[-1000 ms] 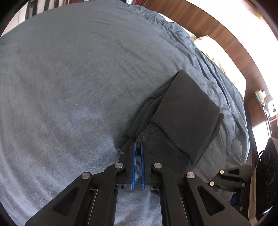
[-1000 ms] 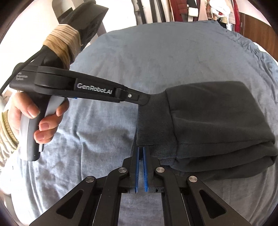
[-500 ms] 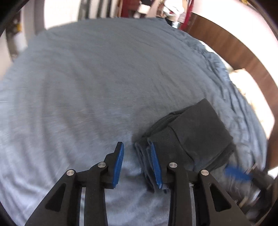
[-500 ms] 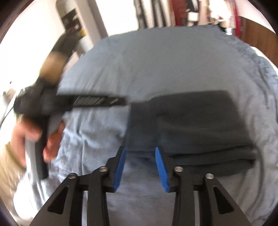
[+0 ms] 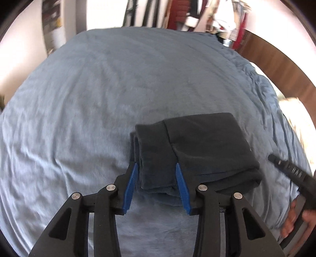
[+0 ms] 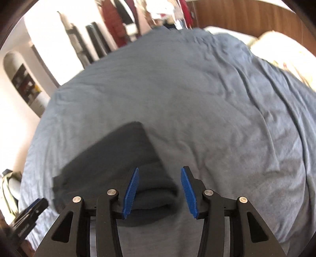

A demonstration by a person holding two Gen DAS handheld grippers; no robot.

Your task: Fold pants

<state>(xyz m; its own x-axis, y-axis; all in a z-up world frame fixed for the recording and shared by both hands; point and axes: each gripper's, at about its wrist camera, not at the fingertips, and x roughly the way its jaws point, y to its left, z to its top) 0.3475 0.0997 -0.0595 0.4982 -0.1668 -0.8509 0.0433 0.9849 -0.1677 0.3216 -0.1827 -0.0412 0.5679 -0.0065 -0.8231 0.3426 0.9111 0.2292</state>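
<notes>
- Left gripper (image 5: 156, 185): jaws are standing wide apart, holding nothing; the ribbed cuff end of the dark sweatpants (image 5: 189, 150) is showing in the gap, lying loose on the bed. Judgement: the spread reads as a let-go, since no cloth is pinched.
- Right gripper (image 6: 160, 189): jaws are likewise gaping and empty, hovering over the near corner of the sweatpants (image 6: 110, 164). View is motion-blurred; contact with the cloth cannot be resolved.
- Sweatpants: lying as a compact, layered rectangle, stacked folded edges facing the grippers, cuff on top. Judgement: the fold appears essentially complete; the bundle is resting unaided.
- Right of the sweatpants, the person's hand (image 5: 294, 219) is wrapping around the other gripper's handle.
- Under and beyond the sweatpants, the blue-grey bedspread (image 5: 118, 89) is serving as the flat folding surface, lightly wrinkled.
- Far beyond the sweatpants, hanging clothes (image 5: 189, 13) and the wooden headboard (image 5: 276, 65) are bordering the bed; blurred.
</notes>
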